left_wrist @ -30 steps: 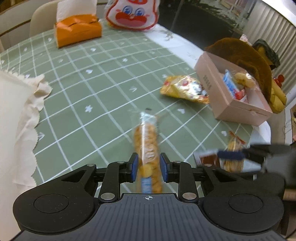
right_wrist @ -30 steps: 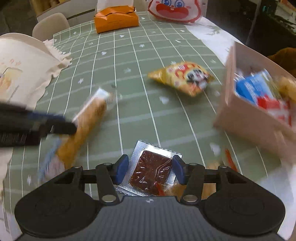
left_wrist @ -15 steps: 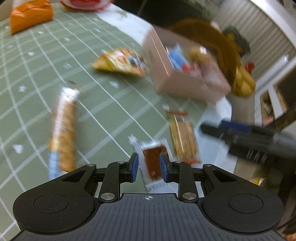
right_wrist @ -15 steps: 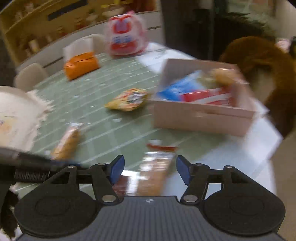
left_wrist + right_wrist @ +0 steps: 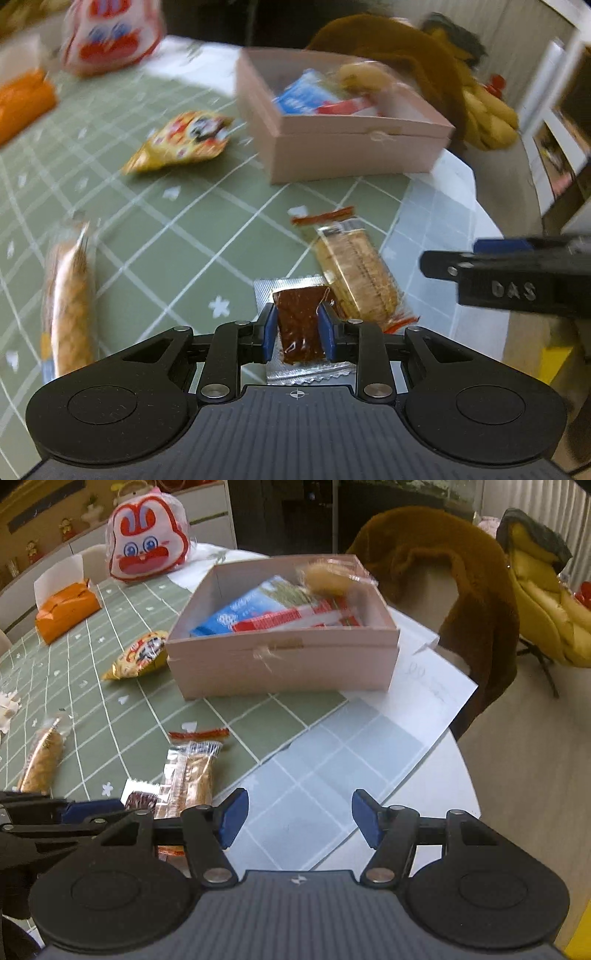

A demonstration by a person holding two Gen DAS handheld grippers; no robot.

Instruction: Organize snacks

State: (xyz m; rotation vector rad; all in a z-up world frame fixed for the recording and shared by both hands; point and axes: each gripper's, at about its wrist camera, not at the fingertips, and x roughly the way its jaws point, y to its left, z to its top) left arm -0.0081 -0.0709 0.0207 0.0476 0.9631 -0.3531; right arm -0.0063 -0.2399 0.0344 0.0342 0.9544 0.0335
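Foil-edged brown snack packet point(image 5: 300, 332) is flanked closely by left gripper point(image 5: 298, 330), contact unclear. Right gripper point(image 5: 297, 821) is spread, empty, faced toward pink box point(image 5: 284, 661), the likely collection point.

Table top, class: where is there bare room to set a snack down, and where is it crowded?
Bare: the green cloth between the yellow chip bag, pink box and long biscuit pack; also the grey-checked mat before the box. Crowded: around the cracker pack and brown sachet.

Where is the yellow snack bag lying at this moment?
In both views the yellow snack bag lies on the green tablecloth, just left of the pink box, apart from both grippers.
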